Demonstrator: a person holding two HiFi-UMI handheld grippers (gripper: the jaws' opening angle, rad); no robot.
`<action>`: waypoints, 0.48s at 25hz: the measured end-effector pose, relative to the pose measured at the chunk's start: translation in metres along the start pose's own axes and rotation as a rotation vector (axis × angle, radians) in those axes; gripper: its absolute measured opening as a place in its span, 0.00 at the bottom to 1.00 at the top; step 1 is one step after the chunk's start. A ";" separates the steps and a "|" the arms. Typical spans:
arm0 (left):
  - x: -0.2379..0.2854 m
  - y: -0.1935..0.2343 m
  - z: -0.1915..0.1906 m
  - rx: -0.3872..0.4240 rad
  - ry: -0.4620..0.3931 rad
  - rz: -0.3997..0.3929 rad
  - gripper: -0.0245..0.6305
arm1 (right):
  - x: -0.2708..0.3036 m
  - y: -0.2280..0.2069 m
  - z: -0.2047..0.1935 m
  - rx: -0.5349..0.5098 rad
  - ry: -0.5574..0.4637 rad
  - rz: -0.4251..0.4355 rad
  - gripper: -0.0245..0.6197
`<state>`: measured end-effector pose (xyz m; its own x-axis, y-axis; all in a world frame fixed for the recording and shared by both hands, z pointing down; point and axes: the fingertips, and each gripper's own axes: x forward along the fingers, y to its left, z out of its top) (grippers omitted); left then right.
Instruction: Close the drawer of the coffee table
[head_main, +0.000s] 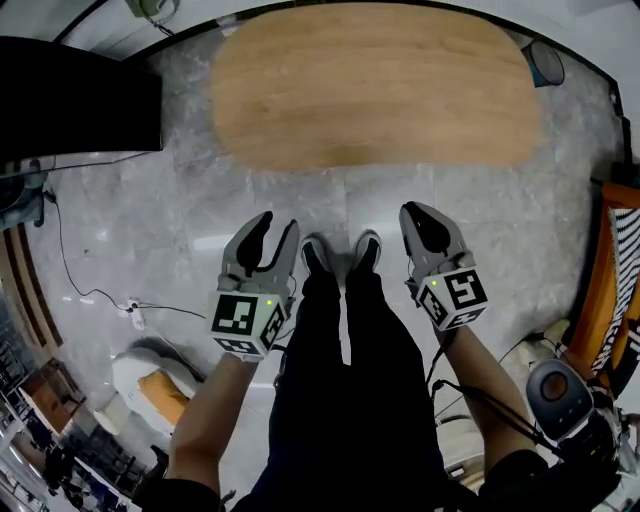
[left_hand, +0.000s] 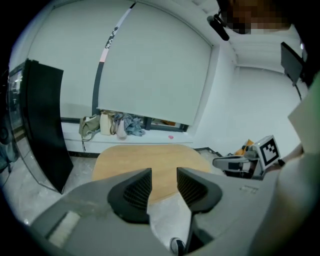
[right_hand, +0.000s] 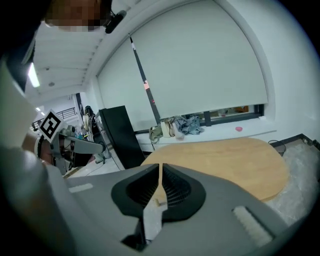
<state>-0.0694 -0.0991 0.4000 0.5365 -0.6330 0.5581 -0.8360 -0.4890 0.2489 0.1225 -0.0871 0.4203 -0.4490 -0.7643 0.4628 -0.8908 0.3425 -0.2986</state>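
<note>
You stand on the grey marble floor (head_main: 150, 210), and your shoes (head_main: 340, 255) point toward the coffee table (head_main: 375, 85). Its oval wooden top lies in front of you, near the feet but not touching them. Only the top shows in all three views; the drawer itself I cannot see from here.

You hold the left gripper (head_main: 277, 222) just beside your left leg, above the floor and apart from the table. In the left gripper view, the ribbed pads (left_hand: 139, 187) of the left gripper (left_hand: 164, 172) stand apart with a clear gap, and only the table top (left_hand: 150, 157) and the floor show between them. It holds nothing.

You hold the right gripper (head_main: 412, 210) on the other side of your legs, at about the same level. In the right gripper view, the jaws of the right gripper (right_hand: 160, 167) are together, with only a thin slit between the pads. Nothing is clamped there. The table top (right_hand: 225, 160) shows beyond them.

A tall black panel (left_hand: 42, 125) stands at the left of the table. Behind the table there is a white window blind (left_hand: 150, 65). On the sill under it lie bags and some clothes (left_hand: 115, 125). A thin cable (head_main: 90, 290) runs over the floor at your left.
</note>
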 end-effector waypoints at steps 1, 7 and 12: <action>-0.008 -0.009 0.017 0.017 -0.016 -0.012 0.29 | -0.004 0.007 0.015 -0.001 -0.012 0.010 0.07; -0.070 -0.042 0.109 0.037 -0.204 -0.003 0.15 | -0.034 0.040 0.098 -0.026 -0.108 0.043 0.04; -0.111 -0.042 0.159 -0.007 -0.305 0.021 0.04 | -0.055 0.065 0.163 -0.039 -0.184 0.044 0.04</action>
<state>-0.0761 -0.1038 0.2013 0.5281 -0.7944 0.3000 -0.8475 -0.4705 0.2457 0.1005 -0.1120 0.2399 -0.4705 -0.8338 0.2888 -0.8742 0.3961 -0.2807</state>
